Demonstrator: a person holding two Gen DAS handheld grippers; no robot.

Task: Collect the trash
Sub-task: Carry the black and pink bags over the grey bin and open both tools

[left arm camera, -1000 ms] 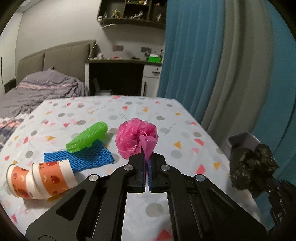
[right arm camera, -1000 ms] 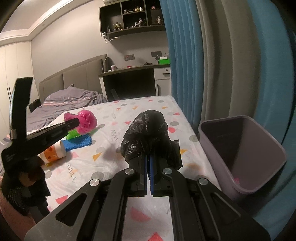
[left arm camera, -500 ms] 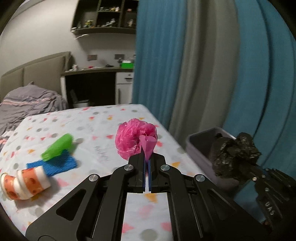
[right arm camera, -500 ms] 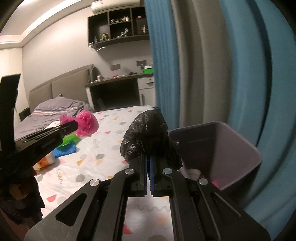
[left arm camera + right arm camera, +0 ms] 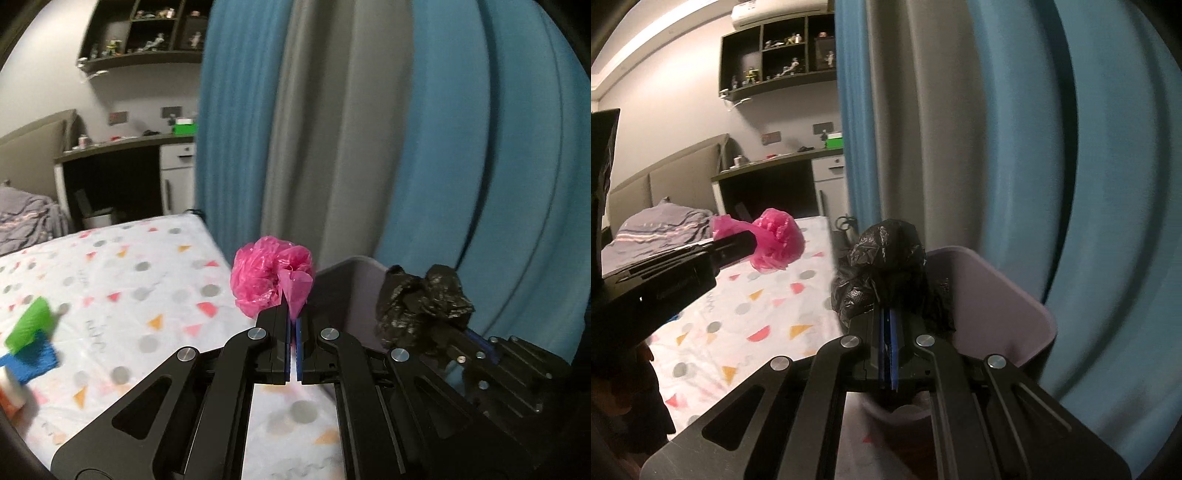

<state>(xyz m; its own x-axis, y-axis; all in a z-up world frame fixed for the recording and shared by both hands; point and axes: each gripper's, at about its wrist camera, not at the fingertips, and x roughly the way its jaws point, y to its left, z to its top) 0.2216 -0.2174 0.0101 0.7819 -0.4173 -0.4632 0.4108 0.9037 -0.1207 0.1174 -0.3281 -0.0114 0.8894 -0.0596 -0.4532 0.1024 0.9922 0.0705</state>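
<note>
- Far left, the leftovers sit on the table [image 5: 122, 302] — green roll [image 5: 27, 326], blue mesh [image 5: 31, 360] and a cup [image 5: 9, 387] at the frame's edge. A second ago they lay in the middle of the left wrist view; now they have slid to its margin, so both hands have swung away from them toward the right.
- The left gripper [image 5: 291, 321] is clenched on a tab of the pink bag [image 5: 271, 280], as it was a second ago. The wad now hangs past the table's right edge, just beside the near rim of the bin [image 5: 347, 280] rather than over the cloth.
- The right gripper [image 5: 886, 314] is likewise clamped, on the black bag [image 5: 890, 258], with no change in grip. That bag has gone from above the table to above the bin's [image 5: 1004, 302] mouth, which now fills the lower right of that view.
- Judged from this, the carry is almost done — the black bag looks ready to drop, the pink one needs a little more travel right. Three items would remain.
</note>
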